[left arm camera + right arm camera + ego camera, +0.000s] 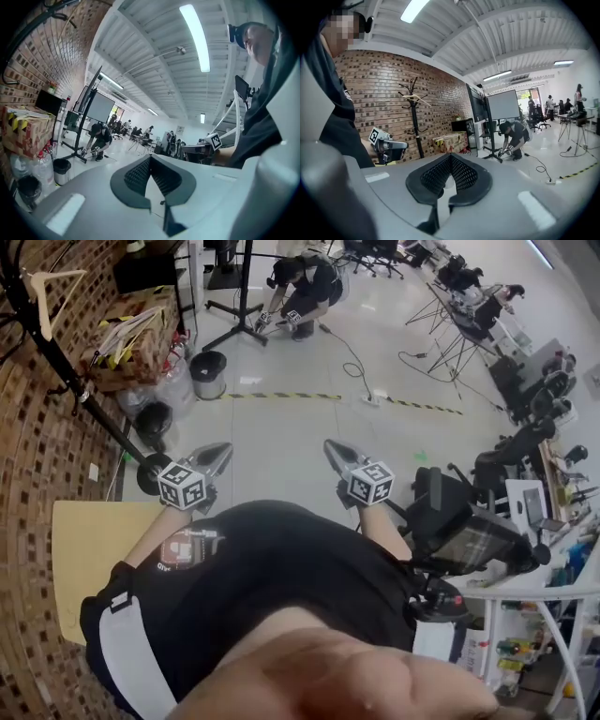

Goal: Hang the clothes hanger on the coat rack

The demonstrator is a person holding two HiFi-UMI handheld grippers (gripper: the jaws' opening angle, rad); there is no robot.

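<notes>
Fluorescent ceiling strips (194, 37) flood the hall in bright, even white light, leaving a soft sheen on the pale floor (281, 423). All views bow at the fisheye edges, corners vignetted black. The shell of the left claw (151, 157), close to the lens, is soft.

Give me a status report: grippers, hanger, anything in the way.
Left hand-held gripper shut, empty; right hand-held gripper shut, empty. Clothes hanger on the coat rack. Cardboard box and bin beside the rack's base.
</notes>
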